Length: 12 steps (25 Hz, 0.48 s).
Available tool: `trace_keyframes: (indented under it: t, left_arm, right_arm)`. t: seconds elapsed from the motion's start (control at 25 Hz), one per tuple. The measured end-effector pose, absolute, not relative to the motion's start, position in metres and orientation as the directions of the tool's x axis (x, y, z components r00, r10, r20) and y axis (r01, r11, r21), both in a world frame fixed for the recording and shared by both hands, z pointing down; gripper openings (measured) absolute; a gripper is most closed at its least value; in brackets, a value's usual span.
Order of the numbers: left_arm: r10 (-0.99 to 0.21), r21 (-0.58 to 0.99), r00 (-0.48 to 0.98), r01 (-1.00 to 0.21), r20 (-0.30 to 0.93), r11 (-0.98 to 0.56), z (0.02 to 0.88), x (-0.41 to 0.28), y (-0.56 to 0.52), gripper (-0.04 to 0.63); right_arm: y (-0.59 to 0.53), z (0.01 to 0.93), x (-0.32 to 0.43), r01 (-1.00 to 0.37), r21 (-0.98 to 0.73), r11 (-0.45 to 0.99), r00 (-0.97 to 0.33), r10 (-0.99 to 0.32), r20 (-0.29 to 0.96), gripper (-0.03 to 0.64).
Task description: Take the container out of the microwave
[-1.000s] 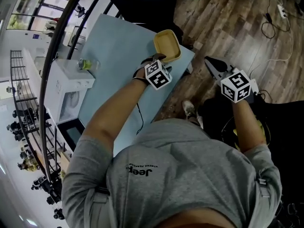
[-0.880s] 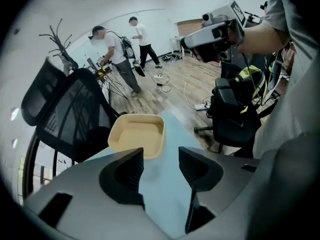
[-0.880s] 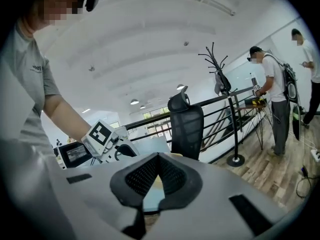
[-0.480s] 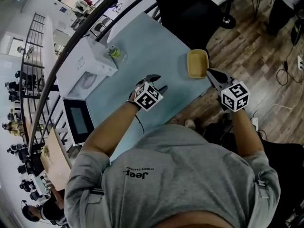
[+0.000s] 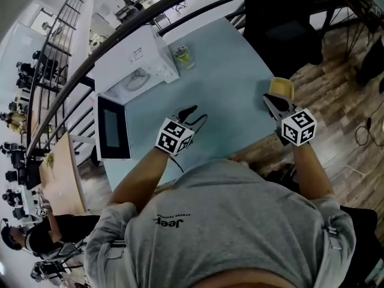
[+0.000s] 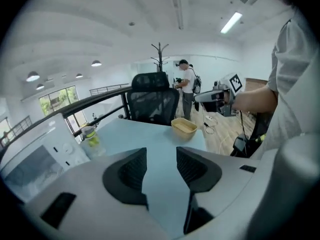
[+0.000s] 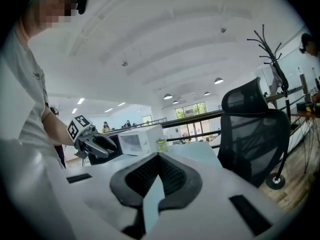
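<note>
The yellow container (image 5: 281, 87) sits empty on the pale blue table (image 5: 231, 71), at its right edge; it also shows in the left gripper view (image 6: 183, 127). The white microwave (image 5: 135, 65) stands at the far left with its dark door (image 5: 113, 128) swung open. My left gripper (image 5: 192, 114) hovers over the table's middle, between microwave and container; its jaws are closing with nothing between them (image 6: 161, 166). My right gripper (image 5: 276, 104) is just in front of the container, shut and empty (image 7: 159, 171).
A glass jar (image 5: 183, 56) with a yellow-green content stands beside the microwave. A black office chair (image 7: 252, 129) is behind the table's far right corner. A dark railing (image 5: 90, 59) runs behind the table. People stand in the background.
The left gripper has left the container at the table's corner and swung left over the table's middle. The right gripper has come in from over the floor to the container. The microwave is now in view.
</note>
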<state>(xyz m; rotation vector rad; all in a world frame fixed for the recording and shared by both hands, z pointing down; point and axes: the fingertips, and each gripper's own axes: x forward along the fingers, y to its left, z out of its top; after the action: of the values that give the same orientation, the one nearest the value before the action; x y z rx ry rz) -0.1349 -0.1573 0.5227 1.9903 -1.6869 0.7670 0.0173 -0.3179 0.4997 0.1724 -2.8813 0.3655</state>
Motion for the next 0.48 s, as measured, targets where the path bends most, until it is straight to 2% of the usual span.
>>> trace_keyframes:
  t: [0.24, 0.48]
  left_arm:
    - [-0.874, 0.047, 0.050, -0.998, 0.483, -0.031, 0.470, -0.207, -0.054, 0.147]
    - [-0.934, 0.115, -0.056, -0.988, 0.352, 0.102, 0.433, -0.280, 0.083, 0.071]
  right_arm:
    - [-0.237, 0.462, -0.051, -0.085, -0.190, 0.978, -0.972, -0.039, 0.232, 0.017]
    - [-0.123, 0.437, -0.125, -0.014, -0.248, 0.969, -0.979, 0.036, 0.200, 0.017]
